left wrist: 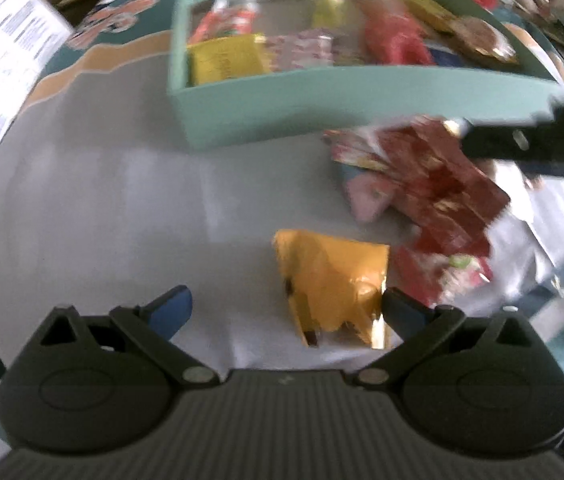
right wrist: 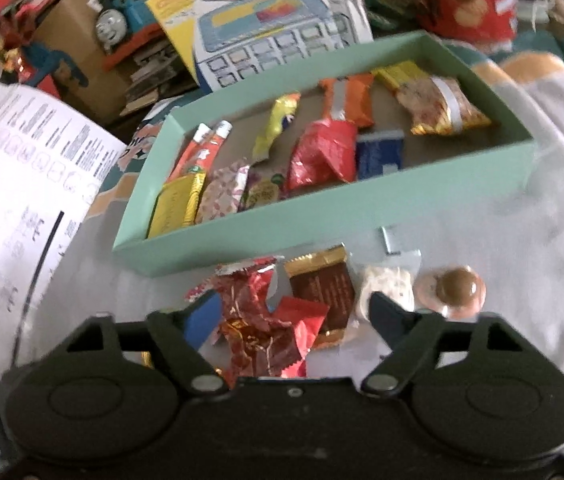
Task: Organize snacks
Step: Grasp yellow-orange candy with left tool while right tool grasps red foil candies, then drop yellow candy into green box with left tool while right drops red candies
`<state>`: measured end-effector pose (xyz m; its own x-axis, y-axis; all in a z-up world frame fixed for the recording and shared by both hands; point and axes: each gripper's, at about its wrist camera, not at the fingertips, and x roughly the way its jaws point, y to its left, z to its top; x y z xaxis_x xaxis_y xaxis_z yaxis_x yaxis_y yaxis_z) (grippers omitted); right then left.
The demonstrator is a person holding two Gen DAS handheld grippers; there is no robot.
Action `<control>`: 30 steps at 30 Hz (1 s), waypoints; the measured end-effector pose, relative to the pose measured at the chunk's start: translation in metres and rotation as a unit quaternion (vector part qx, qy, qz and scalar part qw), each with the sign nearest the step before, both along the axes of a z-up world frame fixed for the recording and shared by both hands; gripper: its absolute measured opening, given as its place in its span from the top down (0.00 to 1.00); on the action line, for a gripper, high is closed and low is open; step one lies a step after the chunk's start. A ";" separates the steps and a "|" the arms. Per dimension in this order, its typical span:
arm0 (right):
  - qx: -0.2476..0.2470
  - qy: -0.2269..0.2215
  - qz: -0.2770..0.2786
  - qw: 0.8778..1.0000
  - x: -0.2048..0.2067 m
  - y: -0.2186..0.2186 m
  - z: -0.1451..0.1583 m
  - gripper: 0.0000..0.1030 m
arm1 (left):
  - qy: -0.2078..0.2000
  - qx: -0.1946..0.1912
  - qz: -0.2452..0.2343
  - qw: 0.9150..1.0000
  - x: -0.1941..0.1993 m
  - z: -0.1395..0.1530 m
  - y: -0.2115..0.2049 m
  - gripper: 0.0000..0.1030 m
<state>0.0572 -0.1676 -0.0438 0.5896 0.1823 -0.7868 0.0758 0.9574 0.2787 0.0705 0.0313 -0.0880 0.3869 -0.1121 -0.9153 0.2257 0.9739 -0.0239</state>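
Left gripper (left wrist: 287,312): jaws spread wide, nothing held; the crumpled orange-yellow foil snack packet (left wrist: 332,290) lies on the pale grey bench (left wrist: 122,208) between the fingertips, close against the right one. Right gripper (right wrist: 293,314): jaws also wide apart and empty, hanging over a loose heap, namely a crinkled red foil wrapper (right wrist: 258,320), a flat brown chocolate bar with gold ends (right wrist: 324,292), a white wrapped sweet (right wrist: 386,286) and a round brown sweet in clear wrap (right wrist: 458,286), all just beside the near wall of the shallow mint-green cardboard box (right wrist: 322,224). The box already holds many packets; these pieces remain outside it. Both views are blurred, so contact between pads and wrappers cannot be judged. Risks, as I judge them: the orange packet sits off-centre, so closing may push it aside instead of pinching it; the right jaws straddle several overlapping wrappers and may catch two at once or only a foil edge that slips; the round sweet could roll if nudged.
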 end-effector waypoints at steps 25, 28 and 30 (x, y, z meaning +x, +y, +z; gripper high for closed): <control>0.036 0.028 0.042 0.998 0.017 0.012 -0.013 0.66 | -0.041 -0.017 -0.024 0.999 0.022 0.004 0.001 0.60; 0.044 0.027 0.027 0.998 0.015 0.003 -0.012 0.66 | -0.034 -0.032 -0.018 0.999 0.022 0.006 0.003 0.65; 0.045 0.025 0.024 0.998 0.012 -0.001 -0.010 0.66 | -0.030 -0.037 -0.012 0.999 0.022 0.008 0.006 0.67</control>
<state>0.0696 -0.1682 -0.0541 0.5397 0.2805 -0.7938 0.0469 0.9314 0.3610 0.0923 0.0376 -0.0800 0.4366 -0.1884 -0.8797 0.2512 0.9645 -0.0819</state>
